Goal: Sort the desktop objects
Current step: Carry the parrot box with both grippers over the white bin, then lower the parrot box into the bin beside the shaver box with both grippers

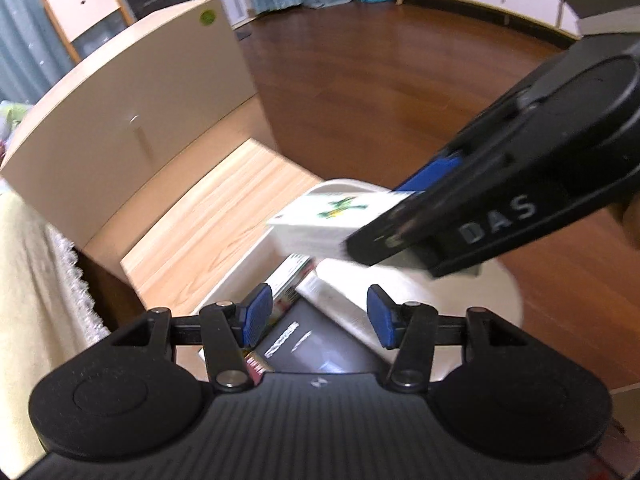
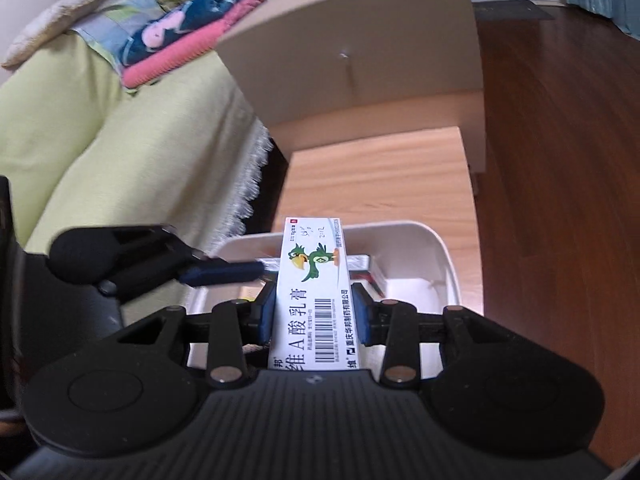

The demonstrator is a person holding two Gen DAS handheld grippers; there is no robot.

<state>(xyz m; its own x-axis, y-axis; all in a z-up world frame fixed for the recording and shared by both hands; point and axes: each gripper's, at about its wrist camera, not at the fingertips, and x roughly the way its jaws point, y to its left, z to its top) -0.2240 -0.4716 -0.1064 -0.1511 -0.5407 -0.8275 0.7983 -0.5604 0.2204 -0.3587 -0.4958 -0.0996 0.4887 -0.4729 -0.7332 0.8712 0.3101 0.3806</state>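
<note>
Right gripper (image 2: 314, 316) clamps ointment box (image 2: 316, 296) above white bin (image 2: 444, 256).

"DAS" on right claw (image 1: 404, 216), "A酸乳膏" and barcode on carton (image 2: 316, 292)

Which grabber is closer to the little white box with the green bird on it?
Right. The right gripper is clamped on the white box, holding it above the white bin. The left gripper is open and empty, just beside the box, not touching it.

A white ointment carton (image 2: 316, 292) (green parrot printed on it) hangs lengthwise over the white bin (image 2: 436, 248).
</note>
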